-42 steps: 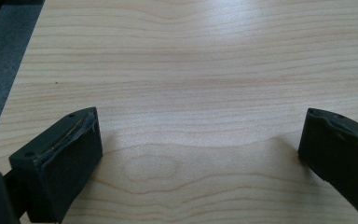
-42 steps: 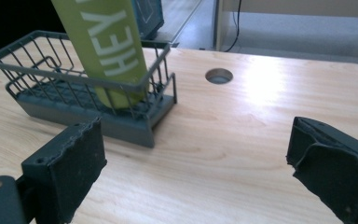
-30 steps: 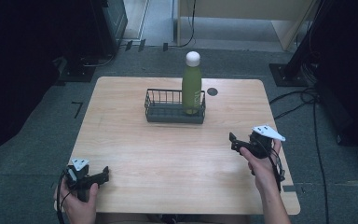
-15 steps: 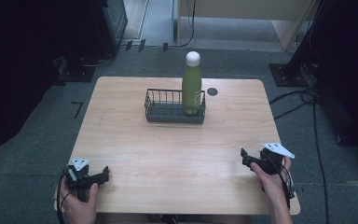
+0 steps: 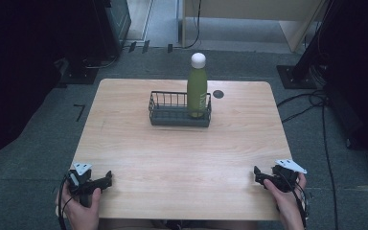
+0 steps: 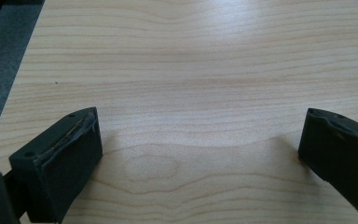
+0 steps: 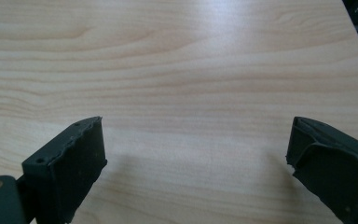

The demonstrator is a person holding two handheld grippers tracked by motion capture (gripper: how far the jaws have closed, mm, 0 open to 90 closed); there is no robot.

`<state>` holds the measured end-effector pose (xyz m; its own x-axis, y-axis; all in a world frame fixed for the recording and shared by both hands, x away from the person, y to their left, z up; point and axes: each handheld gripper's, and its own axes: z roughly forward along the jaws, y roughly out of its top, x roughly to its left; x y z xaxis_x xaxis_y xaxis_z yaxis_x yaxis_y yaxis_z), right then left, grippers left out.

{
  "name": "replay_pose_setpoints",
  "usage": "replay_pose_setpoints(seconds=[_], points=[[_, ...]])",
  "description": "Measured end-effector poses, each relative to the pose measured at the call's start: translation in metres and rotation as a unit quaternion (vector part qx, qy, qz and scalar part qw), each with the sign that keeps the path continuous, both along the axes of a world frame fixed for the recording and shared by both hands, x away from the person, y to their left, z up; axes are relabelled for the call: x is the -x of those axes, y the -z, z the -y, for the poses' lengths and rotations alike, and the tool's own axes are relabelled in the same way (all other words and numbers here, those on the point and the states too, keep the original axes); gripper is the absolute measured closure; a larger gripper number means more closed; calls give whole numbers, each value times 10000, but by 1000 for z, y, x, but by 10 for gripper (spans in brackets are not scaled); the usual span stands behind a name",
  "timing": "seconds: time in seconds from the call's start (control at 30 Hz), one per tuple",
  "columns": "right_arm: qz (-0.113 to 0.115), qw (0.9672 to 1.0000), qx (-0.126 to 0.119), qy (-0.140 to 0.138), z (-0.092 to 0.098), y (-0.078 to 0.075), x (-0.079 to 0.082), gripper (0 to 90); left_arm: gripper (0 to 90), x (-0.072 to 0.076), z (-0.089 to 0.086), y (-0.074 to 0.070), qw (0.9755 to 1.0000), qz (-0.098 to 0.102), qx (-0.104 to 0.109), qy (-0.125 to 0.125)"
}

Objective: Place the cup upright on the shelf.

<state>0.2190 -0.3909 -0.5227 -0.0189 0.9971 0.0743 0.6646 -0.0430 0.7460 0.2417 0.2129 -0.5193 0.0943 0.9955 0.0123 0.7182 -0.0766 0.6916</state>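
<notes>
Likely rigid and slick, upright green bottle in the wire basket suits a mid-body grip; both grippers' jaws apart, empty

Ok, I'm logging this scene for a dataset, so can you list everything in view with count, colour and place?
table: one, light wood, centre of the high view
wire basket: one, black, far middle of the table
bottle: one, green with white cap, upright in the basket's right end
round hole: one, dark, in the tabletop right of the basket
left gripper: one, black, near left corner, open, empty
right gripper: one, black, near right corner, open, empty
hands: two, at the near edge
</notes>
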Motion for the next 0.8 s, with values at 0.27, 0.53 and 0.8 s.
replay_pose_setpoints(seconds=[0.27,0.53,0.8], points=[[-159,9996,226,3,3,5,6,37,0,0,0,0,10000,1,-4,3],[-171,9996,225,-4,4,5,7,32,0,0,0,0,10000,1,1,-2],[-214,9994,224,155,3,6,6,7,0,-1,0,0,10000,0,2,3]])
